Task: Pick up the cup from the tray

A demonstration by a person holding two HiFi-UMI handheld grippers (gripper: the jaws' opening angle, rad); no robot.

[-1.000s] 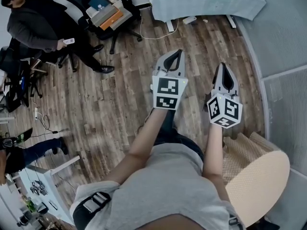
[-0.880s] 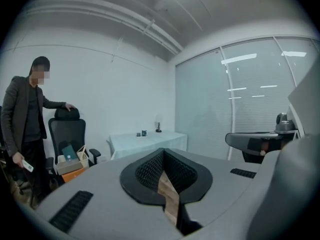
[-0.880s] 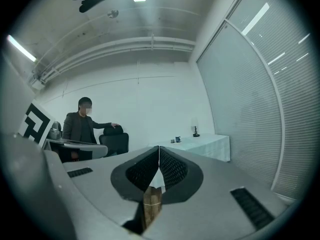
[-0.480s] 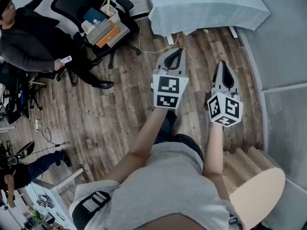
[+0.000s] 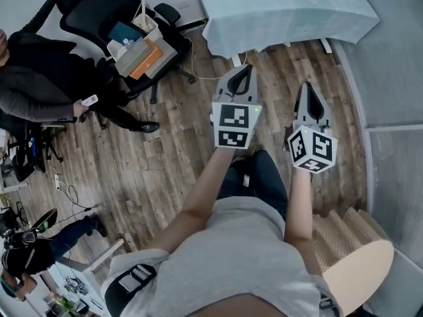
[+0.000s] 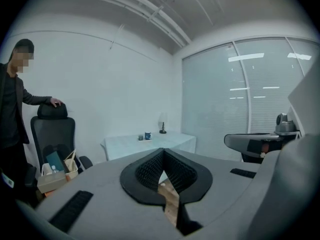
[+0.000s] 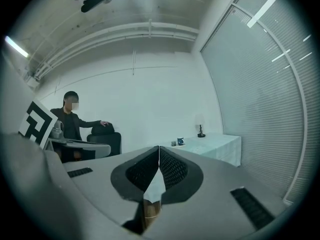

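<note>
In the head view the left tongs (image 5: 246, 71) and the right tongs (image 5: 308, 86) are both pressed together, empty, above a wooden floor (image 5: 165, 144), pointing at a cloth-covered desk (image 5: 284, 8) ahead. In the left gripper view a small dark cup (image 6: 148, 135) stands on this desk, far beyond the tips; probably ceramic, so stiff, smooth and breakable, best pinched over its rim. The right gripper view shows window blinds (image 7: 260, 94) at right of the tongs.

Ahead, table (image 5: 284, 8) bearing cup (image 6: 148, 135); left of table, chair (image 5: 99, 5) holding boxes (image 5: 142, 51); farther left, person (image 5: 39, 78); before table, above floor (image 5: 165, 150), left gripper (image 5: 247, 67) and right gripper (image 5: 308, 84) side by side.
</note>
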